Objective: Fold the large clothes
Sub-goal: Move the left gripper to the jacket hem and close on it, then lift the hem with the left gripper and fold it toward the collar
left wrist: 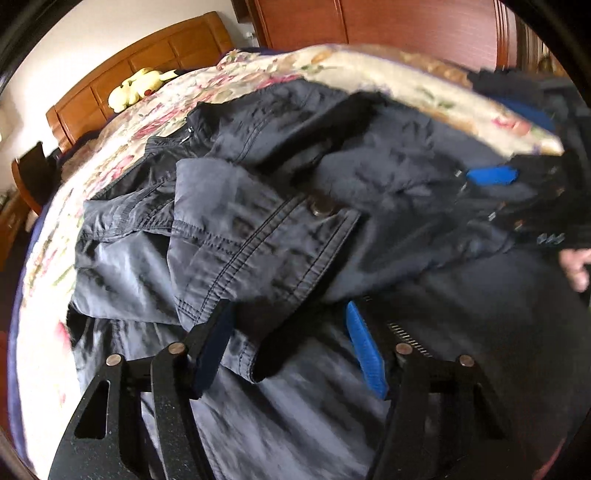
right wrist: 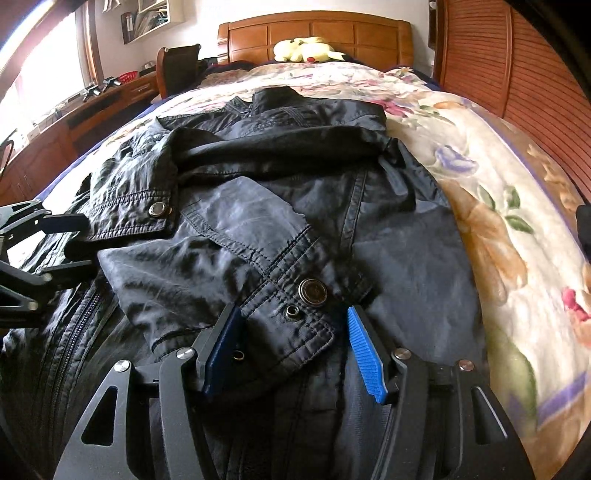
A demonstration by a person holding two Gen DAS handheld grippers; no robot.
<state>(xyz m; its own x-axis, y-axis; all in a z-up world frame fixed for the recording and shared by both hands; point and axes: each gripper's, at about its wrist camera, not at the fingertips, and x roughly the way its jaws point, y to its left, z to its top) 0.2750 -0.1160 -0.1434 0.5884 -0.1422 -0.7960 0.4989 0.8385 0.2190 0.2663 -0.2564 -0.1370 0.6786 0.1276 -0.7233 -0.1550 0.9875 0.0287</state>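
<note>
A dark grey jacket (right wrist: pixel 258 155) lies spread on the floral bedspread (right wrist: pixel 491 206), collar toward the headboard, with both sleeves folded across its front. My right gripper (right wrist: pixel 291 343) is open over the right sleeve's cuff (right wrist: pixel 295 317). The cuff and its snap button (right wrist: pixel 313 291) lie between the blue pads (right wrist: pixel 365 354), which do not press on it. My left gripper (left wrist: pixel 288 332) is open too, low over the other sleeve's cuff (left wrist: pixel 258 258), whose hem sits between its fingers. It also shows at the left edge of the right wrist view as the left gripper (right wrist: pixel 88 243).
A wooden headboard (right wrist: pixel 314 33) with a yellow plush toy (right wrist: pixel 306 50) stands at the far end. A desk and chair (right wrist: pixel 177 66) are along the bed's left side, a slatted wardrobe (right wrist: pixel 498 74) along the right. A hand (left wrist: pixel 576 266) shows at the right edge.
</note>
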